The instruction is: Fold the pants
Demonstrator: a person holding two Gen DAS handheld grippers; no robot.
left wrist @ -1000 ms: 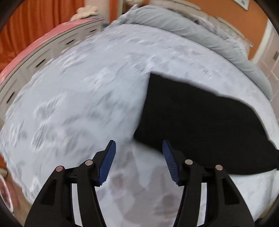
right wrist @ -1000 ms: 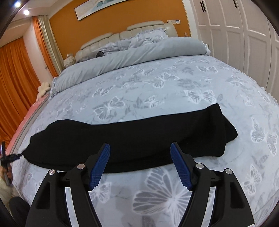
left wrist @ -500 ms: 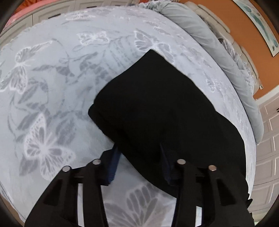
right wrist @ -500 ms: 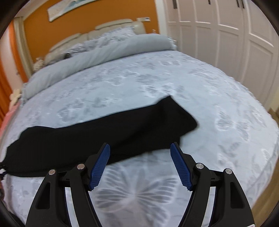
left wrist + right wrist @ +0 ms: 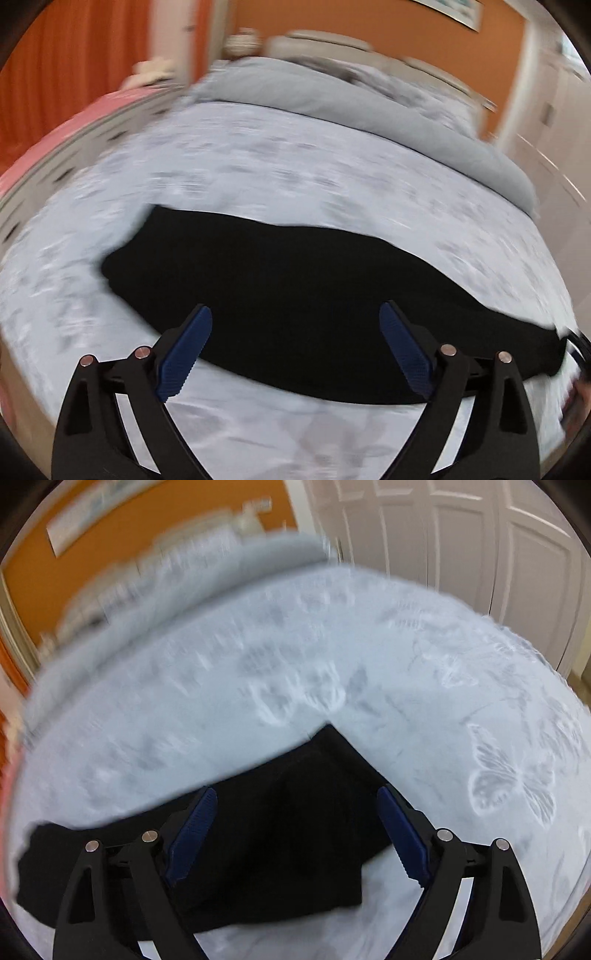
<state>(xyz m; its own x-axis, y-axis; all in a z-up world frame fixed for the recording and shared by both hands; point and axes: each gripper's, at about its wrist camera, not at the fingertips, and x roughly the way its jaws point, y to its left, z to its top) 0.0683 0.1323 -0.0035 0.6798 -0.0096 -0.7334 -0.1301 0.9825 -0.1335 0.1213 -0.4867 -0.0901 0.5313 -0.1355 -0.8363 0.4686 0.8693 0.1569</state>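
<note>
The black pants (image 5: 295, 295) are lying in a long band across the bed (image 5: 277, 177), on its grey butterfly-print cover, already doubled lengthwise by the look of them. Both views are smeared with motion blur. In the left wrist view the left tongs (image 5: 295, 350) are hanging above the near edge of the cloth with their blue pads (image 5: 184, 354) spread wide; the jaws are opening and nothing is pinched between them. In the right wrist view the right tongs (image 5: 291, 830) are poised over one end of the pants (image 5: 295, 830), where the cloth comes to a corner; the jaws are closing, the fabric is sitting between the pads (image 5: 400, 834), but these are not yet pressing on it, so it is not gripped. The step in hand seems to be taking up that end for the crosswise fold. Next, the right tongs will probably need to pinch all layers there and carry them over toward the opposite end.
</note>
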